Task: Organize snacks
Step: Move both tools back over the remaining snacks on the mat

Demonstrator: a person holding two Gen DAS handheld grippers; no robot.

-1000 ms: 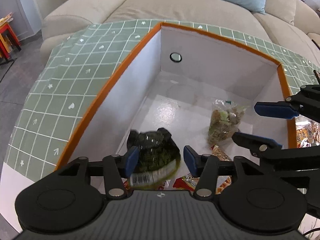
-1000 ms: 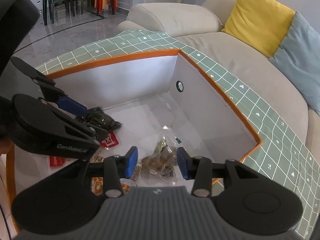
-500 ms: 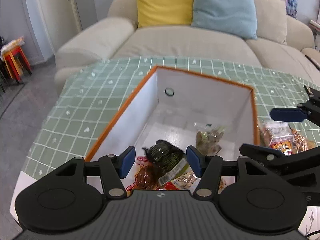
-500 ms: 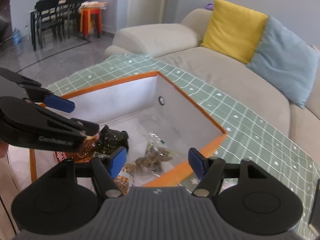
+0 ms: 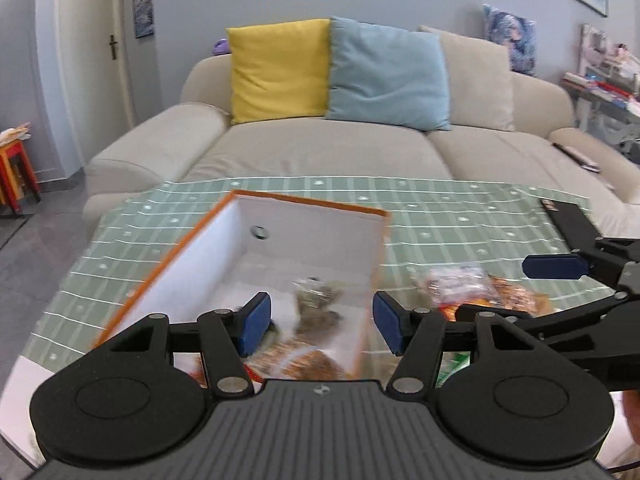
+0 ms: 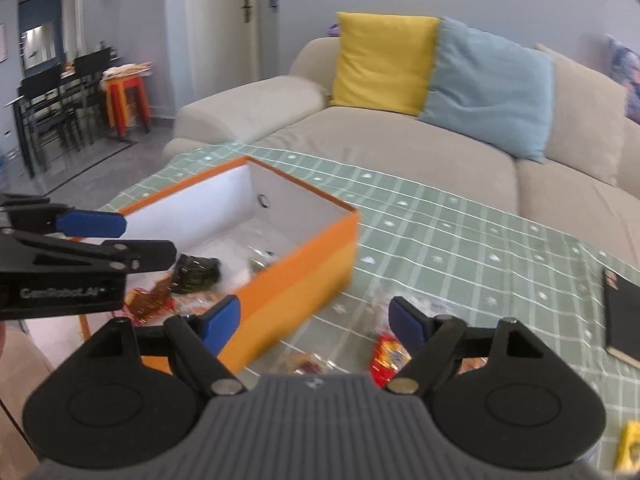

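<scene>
An orange box (image 6: 304,280) with white inner walls (image 5: 312,232) stands on the green checked tablecloth. Inside lie a dark green packet (image 6: 198,274), a clear bag of brown snacks (image 5: 316,300) and several red and orange packets. More packets lie on the cloth right of the box, among them a red packet (image 6: 390,356) and a blurred pile (image 5: 460,288). My left gripper (image 5: 320,322) hangs open and empty above the box's near end. My right gripper (image 6: 314,322) is over the box's right wall and the loose packets; its jaws are opening, with nothing between them.
A beige sofa (image 5: 320,152) with a yellow cushion (image 5: 280,68) and a blue cushion (image 5: 388,76) stands behind the table. A flat black item (image 6: 624,316) lies at the table's right side, a yellow packet (image 6: 632,448) nearer. Stools and dining chairs (image 6: 80,92) are far left.
Both grippers have drawn back and up out of the box. The left one let go of the dark green packet, the right one of the clear bag; the right jaws have widened.
</scene>
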